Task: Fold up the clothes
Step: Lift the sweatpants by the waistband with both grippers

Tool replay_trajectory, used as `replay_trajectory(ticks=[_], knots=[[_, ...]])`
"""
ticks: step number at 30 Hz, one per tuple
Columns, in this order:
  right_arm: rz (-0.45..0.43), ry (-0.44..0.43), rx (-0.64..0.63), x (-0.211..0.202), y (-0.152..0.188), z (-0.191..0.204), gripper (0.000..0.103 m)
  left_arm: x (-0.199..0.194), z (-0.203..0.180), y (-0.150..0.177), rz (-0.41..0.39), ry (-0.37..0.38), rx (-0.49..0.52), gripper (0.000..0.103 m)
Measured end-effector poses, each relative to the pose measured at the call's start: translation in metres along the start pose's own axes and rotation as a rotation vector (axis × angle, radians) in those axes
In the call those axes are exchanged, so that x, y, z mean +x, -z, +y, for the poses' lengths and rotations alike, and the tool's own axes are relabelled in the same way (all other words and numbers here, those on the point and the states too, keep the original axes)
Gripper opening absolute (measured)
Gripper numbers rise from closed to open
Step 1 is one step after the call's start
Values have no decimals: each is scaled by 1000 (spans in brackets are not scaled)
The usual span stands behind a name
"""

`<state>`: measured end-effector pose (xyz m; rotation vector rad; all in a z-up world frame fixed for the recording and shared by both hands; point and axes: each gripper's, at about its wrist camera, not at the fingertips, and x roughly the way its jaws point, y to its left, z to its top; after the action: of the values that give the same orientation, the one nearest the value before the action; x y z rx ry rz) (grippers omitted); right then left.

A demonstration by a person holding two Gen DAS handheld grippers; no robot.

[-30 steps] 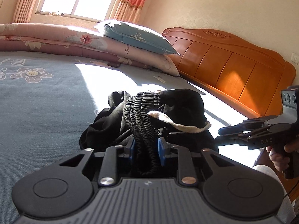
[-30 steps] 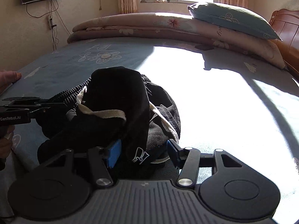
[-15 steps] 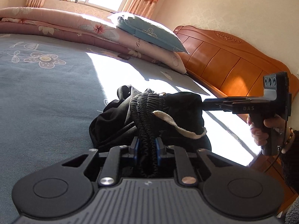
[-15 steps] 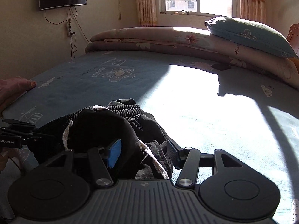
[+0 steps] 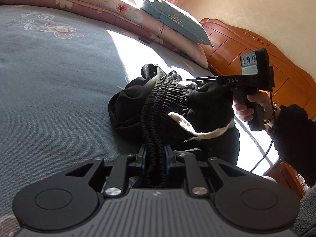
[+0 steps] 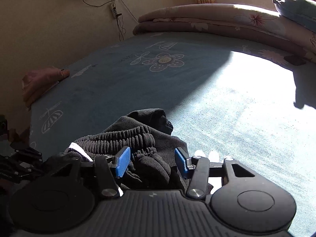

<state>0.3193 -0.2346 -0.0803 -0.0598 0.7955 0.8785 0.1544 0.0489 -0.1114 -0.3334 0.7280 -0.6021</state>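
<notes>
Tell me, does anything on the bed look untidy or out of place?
Yes. The black garment with a ribbed elastic waistband lies bunched in a heap on the blue-grey flowered bedsheet, its cream drawstring hanging loose. The left gripper pinches the waistband.

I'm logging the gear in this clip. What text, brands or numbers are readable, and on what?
"DAS": white letters on the side of the right tool, seen from the left wrist view.
Script on the pink folded quilt: too blurred to read.
Faint lettering on the blue bedsheet: unreadable.
White print on the left tool: unreadable.
</notes>
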Motion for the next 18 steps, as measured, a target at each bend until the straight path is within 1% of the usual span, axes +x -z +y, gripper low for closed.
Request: replay_trajectory(ticks=[1,3,4,5,8,10,11,14,16,17,18], knots=[[14,-47,30,3,-1,-6,55,0,0,0,1,1,2,16],[51,-168,90,7,0,-15,56,0,-1,1,2,3,5,16],[60,-187,99,7,2,-15,55,-1,-2,1,1,0,7,16],[65,-193,103,6,3,-14,50,-1,-2,1,0,-2,6,16],[48,-146,79,-12,6,3,36,-1,-6,0,3,-17,19,16],[46,-112,48,-27,13,17,31,-2,-9,0,4,-29,36,16],[50,-92,33,-34,18,24,29,-2,-11,0,4,-32,44,16],[61,-33,-12,-56,35,44,26,-6,-22,-1,-15,-56,92,16],[69,6,-42,-70,45,58,26,-10,-33,-2,-37,-68,138,15],[73,26,-57,-78,51,65,21,-15,-40,-2,-54,-75,167,15],[77,45,-72,-85,56,72,21,-19,-47,-2,-67,-73,193,15]])
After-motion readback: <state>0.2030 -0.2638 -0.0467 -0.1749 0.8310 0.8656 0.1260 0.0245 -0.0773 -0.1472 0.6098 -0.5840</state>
